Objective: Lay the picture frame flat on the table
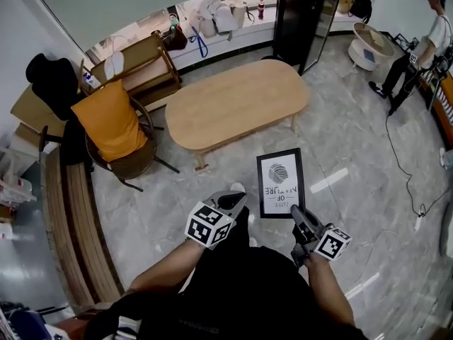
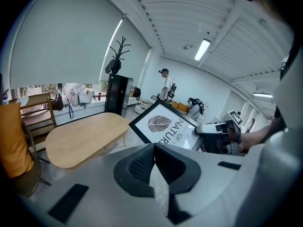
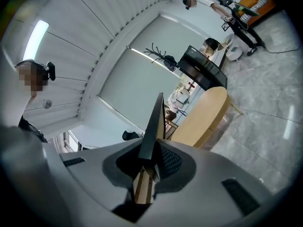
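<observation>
A black picture frame point(image 1: 280, 183) with a white print of a leaf and lettering hangs in the air over the grey floor, short of the oval wooden table point(image 1: 237, 103). My right gripper point(image 1: 300, 217) is shut on the frame's near lower corner. In the right gripper view the frame point(image 3: 154, 122) shows edge-on between the pads, its wooden back at the bottom. My left gripper point(image 1: 232, 201) is beside the frame's left, shut and holding nothing. From the left gripper point(image 2: 152, 161) view the frame point(image 2: 165, 127) shows tilted in the air, the right gripper point(image 2: 218, 132) at its corner and the table point(image 2: 83, 136) to the left.
A chair with an orange cushion point(image 1: 112, 123) stands left of the table. A wooden chair point(image 1: 141, 68) is behind it. A black cabinet point(image 1: 304, 20) stands at the table's far right. A person point(image 1: 419, 48) stands at the far right, with a cable point(image 1: 398, 154) across the floor.
</observation>
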